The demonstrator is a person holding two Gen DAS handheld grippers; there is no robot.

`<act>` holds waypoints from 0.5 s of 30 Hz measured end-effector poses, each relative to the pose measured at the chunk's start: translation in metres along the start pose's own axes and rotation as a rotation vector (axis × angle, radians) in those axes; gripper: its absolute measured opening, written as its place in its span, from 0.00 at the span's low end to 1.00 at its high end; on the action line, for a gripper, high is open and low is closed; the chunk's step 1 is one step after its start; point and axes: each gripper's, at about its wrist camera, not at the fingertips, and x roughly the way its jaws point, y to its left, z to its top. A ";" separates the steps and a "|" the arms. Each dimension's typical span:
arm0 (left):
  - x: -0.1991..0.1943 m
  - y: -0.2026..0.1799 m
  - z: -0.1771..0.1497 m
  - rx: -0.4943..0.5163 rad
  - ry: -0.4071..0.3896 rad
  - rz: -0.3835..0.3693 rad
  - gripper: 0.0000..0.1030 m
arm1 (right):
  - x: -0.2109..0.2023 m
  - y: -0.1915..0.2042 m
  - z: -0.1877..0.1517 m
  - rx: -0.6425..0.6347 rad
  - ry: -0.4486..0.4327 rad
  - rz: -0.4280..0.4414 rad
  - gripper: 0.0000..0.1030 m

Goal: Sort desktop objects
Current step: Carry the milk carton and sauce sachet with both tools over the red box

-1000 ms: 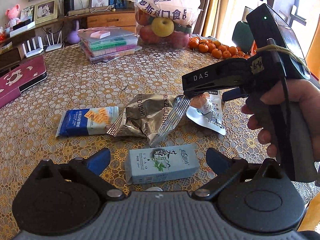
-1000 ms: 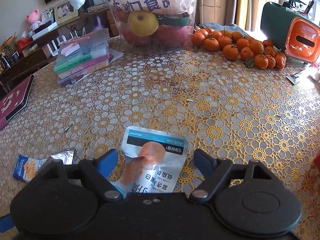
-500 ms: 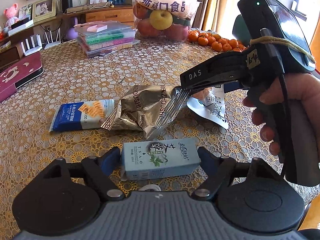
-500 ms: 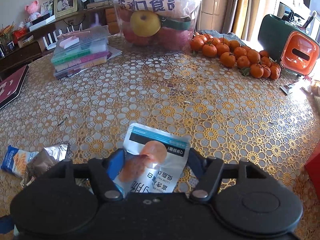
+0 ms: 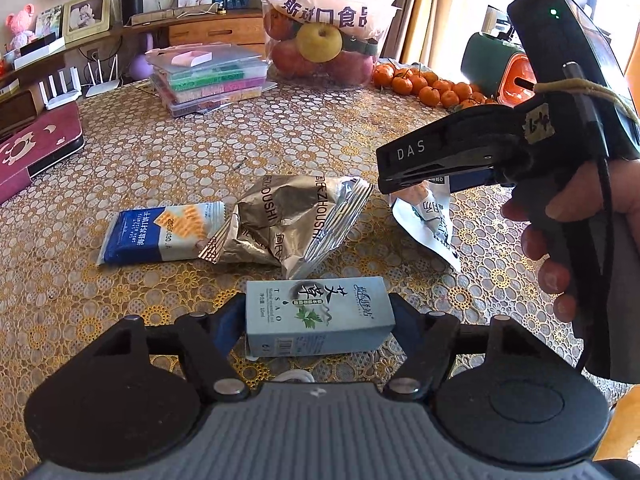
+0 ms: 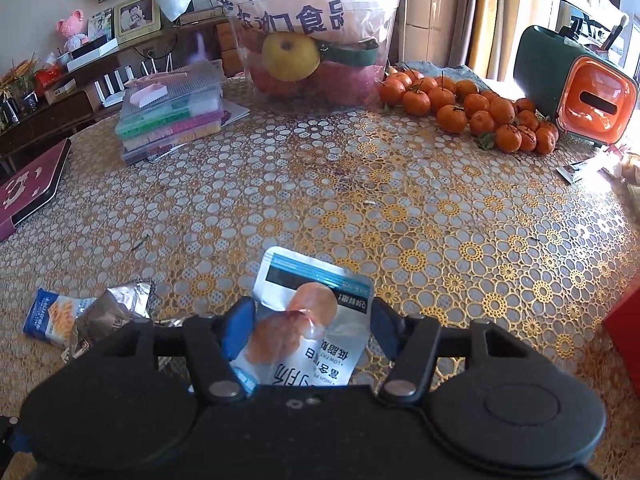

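Note:
My left gripper [image 5: 318, 320] is shut on a pale blue carton [image 5: 316, 312] that lies flat on the lace-patterned table [image 5: 200, 160], its blue pads pressing both short ends. Behind the carton lie a crumpled silver foil bag [image 5: 288, 220] and a blue cracker pack [image 5: 160, 232]. To the right, a hand holds my right gripper [image 5: 408, 182] over a white snack pouch [image 5: 434, 220]. In the right wrist view, that gripper [image 6: 312, 330] is shut on the white pouch [image 6: 316, 320], whose far end rests near the table. The foil bag [image 6: 112, 312] shows at lower left.
At the back stand a clear tub of fruit under a white bag [image 5: 324, 40], a pile of tangerines [image 6: 472, 116], a stack of plastic cases [image 5: 208, 76] and a green-and-orange box [image 6: 576, 88]. A maroon box [image 5: 36, 148] sits far left. A red object [image 6: 628, 320] sits at the right edge.
My left gripper moved forward and its fingers shut onto the pale blue carton. The right gripper's fingers narrowed from open until they shut on the white pouch.

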 end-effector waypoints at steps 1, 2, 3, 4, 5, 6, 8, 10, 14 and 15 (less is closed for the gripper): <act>-0.001 0.000 0.001 -0.003 0.000 -0.002 0.72 | -0.002 -0.002 -0.001 0.001 -0.001 0.002 0.59; -0.002 -0.001 0.001 -0.005 -0.001 -0.004 0.72 | -0.005 -0.003 -0.002 0.000 -0.002 0.006 0.59; -0.003 -0.001 0.001 -0.005 -0.003 -0.005 0.72 | -0.008 -0.004 -0.003 -0.001 -0.004 0.007 0.59; -0.005 -0.001 0.001 -0.005 -0.005 -0.005 0.72 | -0.011 -0.005 -0.004 -0.004 -0.006 0.008 0.59; -0.006 -0.002 0.002 -0.006 -0.006 -0.005 0.72 | -0.015 -0.007 -0.006 -0.009 -0.006 0.011 0.59; -0.008 -0.002 0.002 -0.006 -0.006 -0.007 0.72 | -0.018 -0.008 -0.008 -0.014 -0.007 0.014 0.58; -0.011 -0.003 0.003 -0.005 -0.010 -0.006 0.72 | -0.026 -0.010 -0.012 -0.028 -0.009 0.020 0.58; -0.015 -0.004 0.004 -0.007 -0.013 -0.010 0.72 | -0.034 -0.012 -0.016 -0.036 -0.012 0.022 0.58; -0.023 -0.009 0.004 -0.002 -0.022 -0.016 0.72 | -0.049 -0.017 -0.026 -0.051 -0.014 0.041 0.57; -0.025 -0.010 0.004 -0.001 -0.023 -0.018 0.72 | -0.053 -0.018 -0.028 -0.055 -0.016 0.043 0.57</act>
